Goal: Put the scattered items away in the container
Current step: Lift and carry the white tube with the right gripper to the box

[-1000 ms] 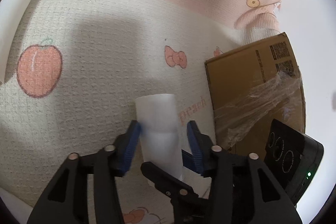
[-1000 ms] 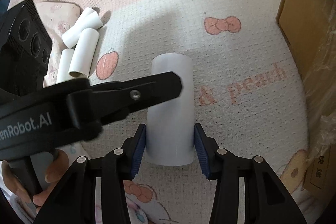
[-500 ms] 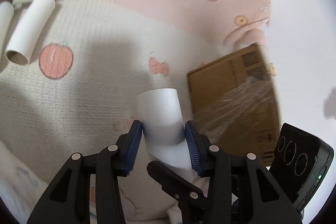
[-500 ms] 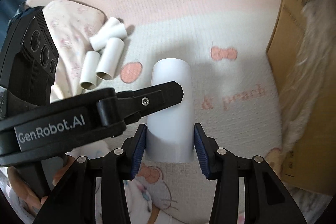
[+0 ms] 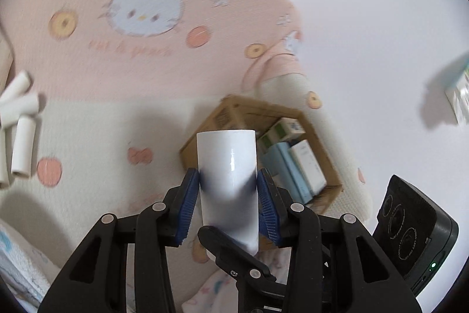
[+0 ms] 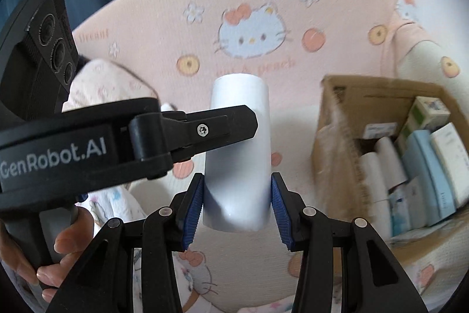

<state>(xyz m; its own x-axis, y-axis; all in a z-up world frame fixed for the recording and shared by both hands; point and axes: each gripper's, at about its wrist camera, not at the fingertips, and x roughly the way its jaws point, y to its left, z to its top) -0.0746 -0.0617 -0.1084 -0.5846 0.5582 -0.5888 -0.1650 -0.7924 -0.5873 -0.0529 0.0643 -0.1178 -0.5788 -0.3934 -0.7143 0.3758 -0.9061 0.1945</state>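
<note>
A white cylinder [image 5: 227, 166] is held in the air by both grippers. My left gripper [image 5: 228, 195] is shut on it, blue pads on both sides. My right gripper [image 6: 236, 198] is shut on the same cylinder [image 6: 239, 143], with the left gripper's finger crossing in front of it. The cardboard box [image 5: 231, 113] stands behind and to the right of the cylinder in the left wrist view, holding several small cartons. In the right wrist view the box [image 6: 337, 119] is at the right with white rolls and cartons inside.
Several white tubes [image 5: 22, 122] lie on the mat at the far left. A pink and cream cartoon-print mat [image 5: 140, 55] covers the floor. A patterned cushion [image 6: 102, 84] lies at the left. White floor lies beyond the mat at the right.
Both grippers have lifted the white cylinder well above the mat. The views have tilted up, so the open top of the cardboard box and its contents now show.
</note>
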